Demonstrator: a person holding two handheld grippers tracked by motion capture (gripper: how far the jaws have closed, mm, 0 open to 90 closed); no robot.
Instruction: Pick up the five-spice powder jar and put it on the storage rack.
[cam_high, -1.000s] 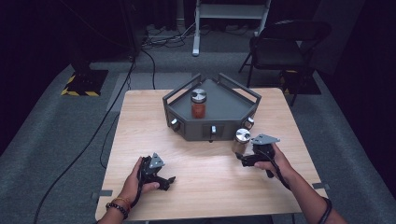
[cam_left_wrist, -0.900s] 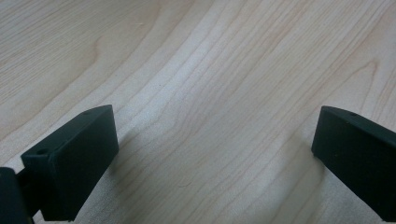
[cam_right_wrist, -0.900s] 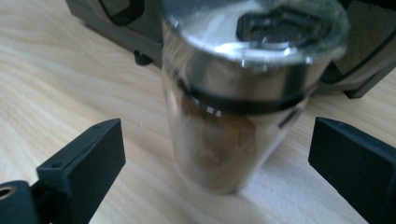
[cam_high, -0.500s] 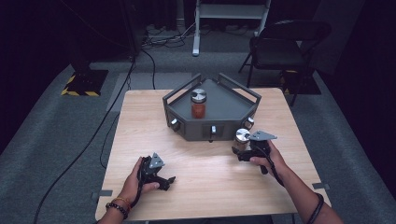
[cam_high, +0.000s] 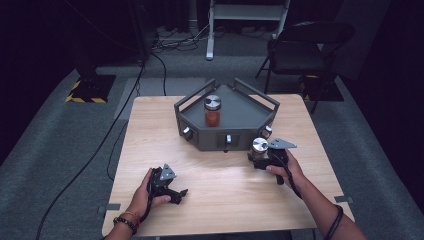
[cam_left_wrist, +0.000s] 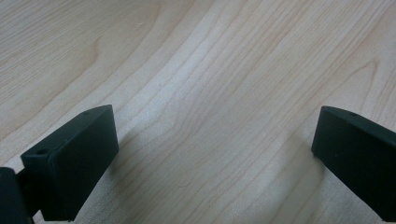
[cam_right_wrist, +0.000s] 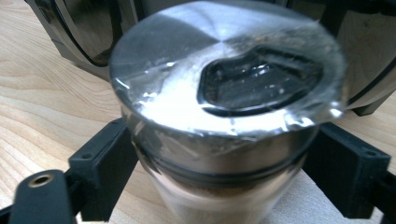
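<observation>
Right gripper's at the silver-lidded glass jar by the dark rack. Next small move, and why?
Probably finish closing: the right gripper has just been closing, its jaws flanking the silver-lidded glass jar below the lid, contact unclear. Then lift toward the dark grey rack.

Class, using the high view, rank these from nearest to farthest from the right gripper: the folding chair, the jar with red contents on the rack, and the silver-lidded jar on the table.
From the right gripper:
1. Silver-lidded jar: between its fingers, in front of the dark rack.
2. Jar with red contents: up on the rack, towards the left.
3. Folding chair: on the floor beyond the table's far right corner.
</observation>
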